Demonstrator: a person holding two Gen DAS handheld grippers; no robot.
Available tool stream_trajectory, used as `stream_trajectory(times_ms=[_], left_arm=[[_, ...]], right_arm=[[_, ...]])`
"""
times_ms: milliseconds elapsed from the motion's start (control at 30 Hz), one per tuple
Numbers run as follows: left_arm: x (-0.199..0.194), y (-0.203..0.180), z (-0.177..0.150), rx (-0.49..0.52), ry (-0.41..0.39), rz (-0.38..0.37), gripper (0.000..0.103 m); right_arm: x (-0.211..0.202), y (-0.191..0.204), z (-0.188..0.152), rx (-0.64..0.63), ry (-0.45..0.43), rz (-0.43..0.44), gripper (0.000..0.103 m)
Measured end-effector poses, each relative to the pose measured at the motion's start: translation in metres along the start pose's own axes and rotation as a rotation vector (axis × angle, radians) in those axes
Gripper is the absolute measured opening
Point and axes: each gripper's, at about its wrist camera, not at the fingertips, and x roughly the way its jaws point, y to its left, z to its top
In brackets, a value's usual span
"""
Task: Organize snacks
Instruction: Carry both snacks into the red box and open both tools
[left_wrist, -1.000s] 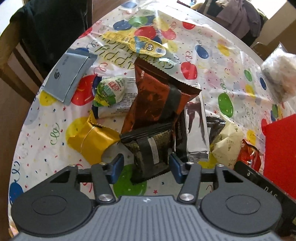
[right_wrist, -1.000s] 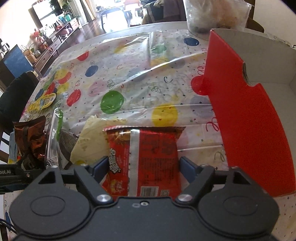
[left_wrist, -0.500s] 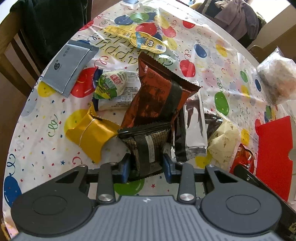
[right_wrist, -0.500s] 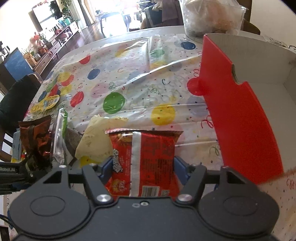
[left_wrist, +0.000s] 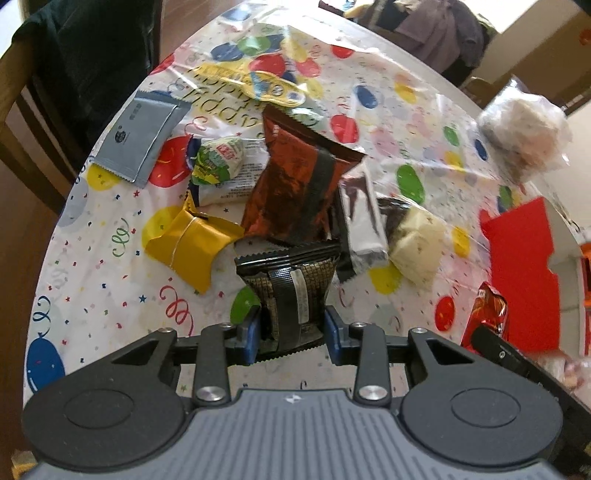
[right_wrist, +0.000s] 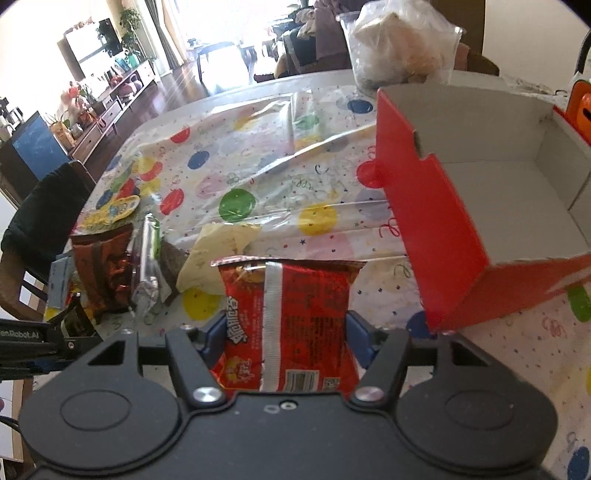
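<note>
My left gripper (left_wrist: 293, 334) is shut on a dark olive snack packet (left_wrist: 291, 291) and holds it above the tablecloth. Beyond it lies a pile: a brown-red bag (left_wrist: 299, 192), a yellow packet (left_wrist: 192, 247), a silver packet (left_wrist: 360, 218), a cream packet (left_wrist: 415, 243), a green-white packet (left_wrist: 218, 162) and a grey pouch (left_wrist: 144, 140). My right gripper (right_wrist: 284, 338) is shut on a red snack packet (right_wrist: 288, 321), lifted off the table. The open red box (right_wrist: 436, 229) with a white inside stands to its right; it also shows in the left wrist view (left_wrist: 521, 277).
A round table with a balloon-print plastic cloth (right_wrist: 258, 177) holds everything. A clear bag of food (right_wrist: 399, 48) stands behind the box. A wooden chair with dark clothing (left_wrist: 74, 66) is at the table's left edge. An orange object (right_wrist: 580, 103) is beyond the box.
Both grippers closed on their packets and lifted them. The left raised the dark packet off the pile; the right rose with the red packet, nearer the box.
</note>
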Motion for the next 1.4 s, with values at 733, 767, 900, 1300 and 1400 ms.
stream_trajectory(times_ms=[733,767,900,1300,1400], left_arm=[[-0.071,-0.116,0.004,0.375,-0.04,-0.149,0.034],[-0.07,-0.126,0.005,0.39,-0.037,-0.153,0.034],[-0.065,-0.166,0.007,0.438,-0.028,-0.167,0.034],[-0.025,-0.285,-0.005,0.501,-0.016,-0.161,0.034],[-0.013,-0.31,-0.006,0.504,-0.006,-0.151,0.034]], right_arm=[[-0.099,-0.036,0.025,-0.08,-0.194,-0.091,0.065],[-0.1,-0.042,0.028,-0.079,-0.198,-0.099,0.065],[-0.101,-0.067,0.04,-0.074,-0.208,-0.126,0.065],[-0.088,-0.165,0.081,-0.079,-0.158,-0.127,0.065],[-0.084,-0.183,0.088,-0.108,-0.138,-0.122,0.065]])
